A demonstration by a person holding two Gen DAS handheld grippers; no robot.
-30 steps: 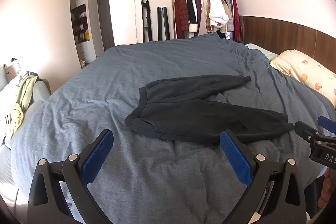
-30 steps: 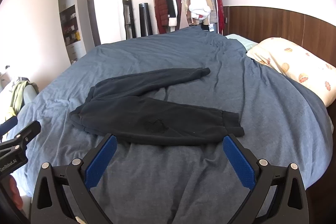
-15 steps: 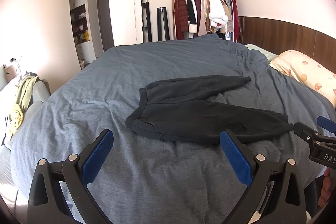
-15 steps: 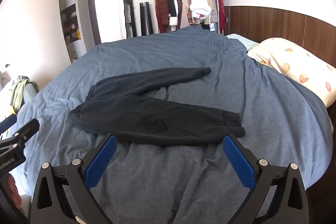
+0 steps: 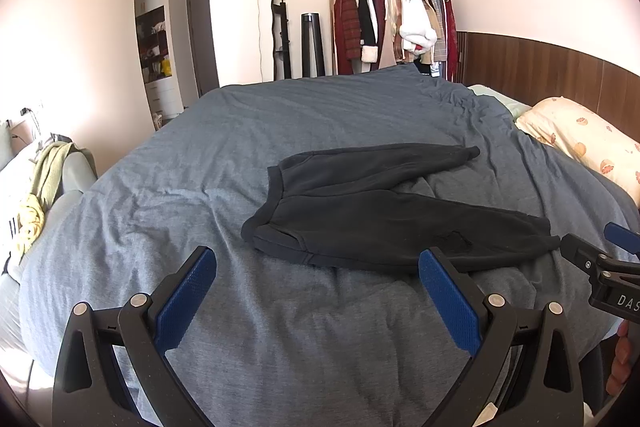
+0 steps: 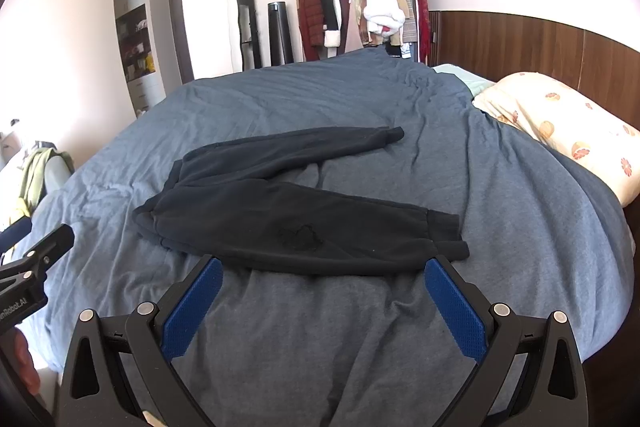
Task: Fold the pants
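Note:
Black pants point(image 5: 376, 211) lie flat on the blue-grey bedcover point(image 5: 224, 155), waistband to the left, the two legs spread apart in a V toward the right. They also show in the right wrist view point(image 6: 280, 211). My left gripper point(image 5: 316, 271) is open and empty, hovering over the near bed edge just short of the waistband. My right gripper point(image 6: 322, 277) is open and empty, just short of the near leg and its cuff point(image 6: 444, 231). The right gripper's tip point(image 5: 592, 263) shows at the left view's right edge.
A floral pillow point(image 6: 560, 123) lies at the right by the wooden headboard point(image 6: 520, 43). A clothes rack point(image 6: 360, 7) stands behind the bed. A chair with yellow-green clothes point(image 5: 36, 187) is left of the bed.
Both grippers have crept slightly forward toward the pants. The pants have not moved and both grippers stay open.

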